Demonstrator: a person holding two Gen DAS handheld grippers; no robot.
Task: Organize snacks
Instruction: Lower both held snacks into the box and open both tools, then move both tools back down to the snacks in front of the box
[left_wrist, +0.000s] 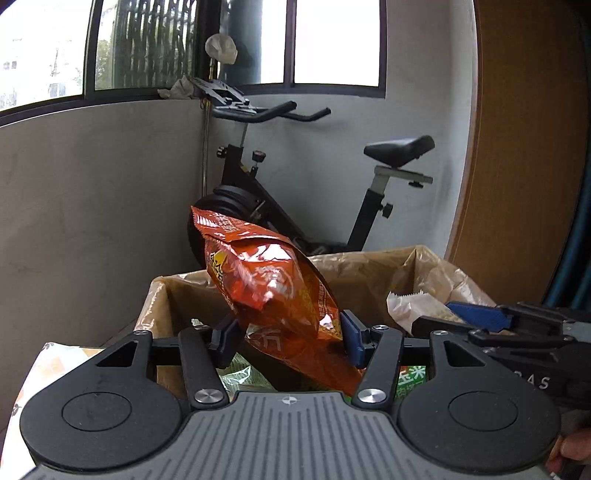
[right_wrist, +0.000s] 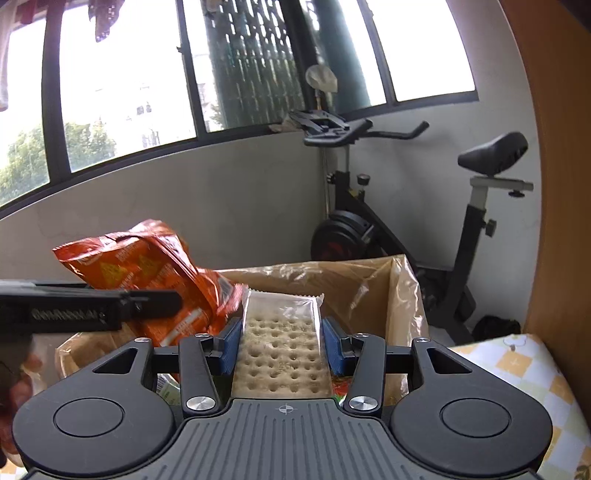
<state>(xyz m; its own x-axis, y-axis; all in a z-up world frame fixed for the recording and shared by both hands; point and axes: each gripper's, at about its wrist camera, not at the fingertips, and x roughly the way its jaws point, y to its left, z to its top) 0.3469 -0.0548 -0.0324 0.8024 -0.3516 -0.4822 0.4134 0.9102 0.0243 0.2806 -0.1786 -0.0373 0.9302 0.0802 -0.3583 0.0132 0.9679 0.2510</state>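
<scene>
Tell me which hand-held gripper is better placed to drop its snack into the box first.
Probably the right hand-held gripper. Its cracker pack lies flat, pointing over the open cardboard box. The left hand-held gripper pinches the tall orange chip bag near its bottom, so it leans awkwardly.

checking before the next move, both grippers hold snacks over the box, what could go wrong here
1. The left gripper pinches the chip bag low, so most of the puffy bag leans above the grip; it may slip or twist.
2. The right gripper clamps the cracker pack by its sides; a hard squeeze could crack it.
3. Both grippers sit close over the box; they may collide, or snag its loose plastic liner.
</scene>
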